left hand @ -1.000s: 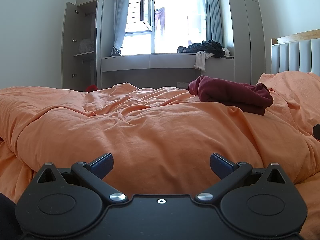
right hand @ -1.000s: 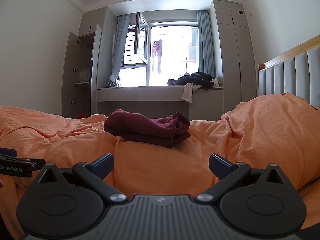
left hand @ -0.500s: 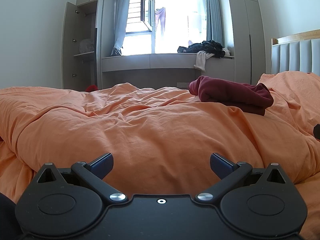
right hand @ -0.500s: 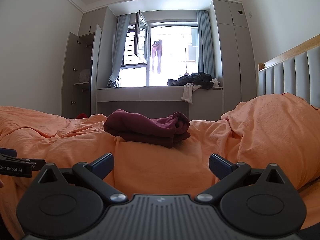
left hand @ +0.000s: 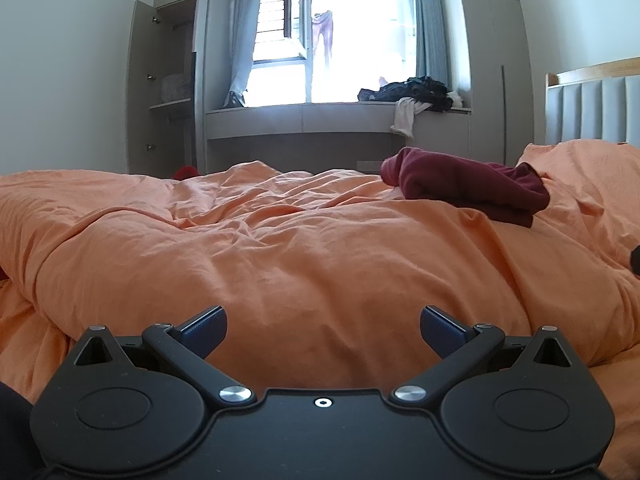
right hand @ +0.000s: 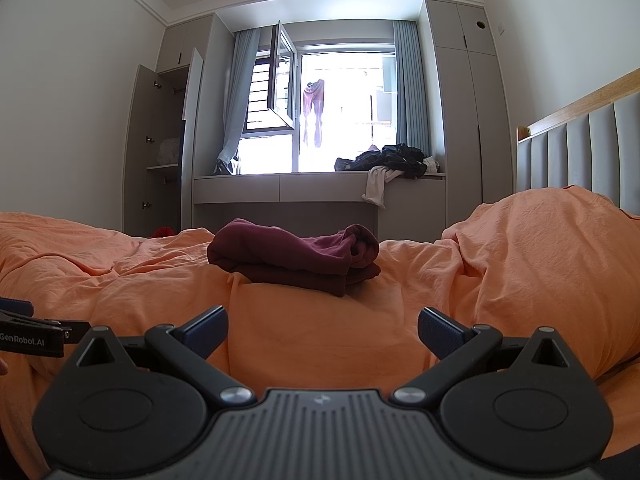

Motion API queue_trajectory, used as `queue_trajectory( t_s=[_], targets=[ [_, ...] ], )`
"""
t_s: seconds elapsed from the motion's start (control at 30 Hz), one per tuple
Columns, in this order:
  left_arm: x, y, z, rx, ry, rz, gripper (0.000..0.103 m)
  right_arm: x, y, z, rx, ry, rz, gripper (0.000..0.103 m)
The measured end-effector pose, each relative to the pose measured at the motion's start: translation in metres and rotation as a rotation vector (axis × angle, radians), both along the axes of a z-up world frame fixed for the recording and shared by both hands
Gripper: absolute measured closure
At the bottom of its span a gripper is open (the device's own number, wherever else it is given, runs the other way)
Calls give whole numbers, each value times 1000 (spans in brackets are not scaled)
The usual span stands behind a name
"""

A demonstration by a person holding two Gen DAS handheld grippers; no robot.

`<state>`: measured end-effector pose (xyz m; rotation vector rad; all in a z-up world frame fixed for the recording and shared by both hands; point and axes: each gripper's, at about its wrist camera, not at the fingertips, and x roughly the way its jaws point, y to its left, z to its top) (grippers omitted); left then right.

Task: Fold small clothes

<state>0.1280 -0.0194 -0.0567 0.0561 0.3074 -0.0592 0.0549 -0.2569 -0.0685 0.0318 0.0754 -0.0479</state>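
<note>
The left gripper (left hand: 323, 326) sits low over an orange duvet (left hand: 280, 264), its blue-padded fingers (left hand: 204, 326) spread wide with nothing between them. The right gripper (right hand: 322, 327) is likewise fully parted and empty-handed above the same duvet (right hand: 320, 320), with the tip of the left tool showing at the left edge of the right wrist view. Ahead of both lies a dark red garment (right hand: 296, 256), folded into a thick bundle and resting on the bedding, well apart from either set of fingers; from the left wrist camera it sits to the right (left hand: 468, 190), near the raised hump of covers by the padded headboard (left hand: 592, 108). Beyond the bed, a grey window bench (right hand: 320, 188) carries a heap of dark clothes (right hand: 388, 160) with a white piece hanging over its edge. A purple item (right hand: 314, 112), possibly trousers, hangs in the bright window. At left, a wardrobe (right hand: 160, 148) stands with its door open.
</note>
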Motion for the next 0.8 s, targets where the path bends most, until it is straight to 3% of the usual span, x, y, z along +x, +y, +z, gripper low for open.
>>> queue_trajectory(
  t_s=[0.3,0.8],
  targets=[
    [7,-1,-3,-6,53,20,0,0,0,0,0,1,0,0],
    [6,-3,-4,12,46,27,0,0,0,0,1,1,0,0]
  ],
)
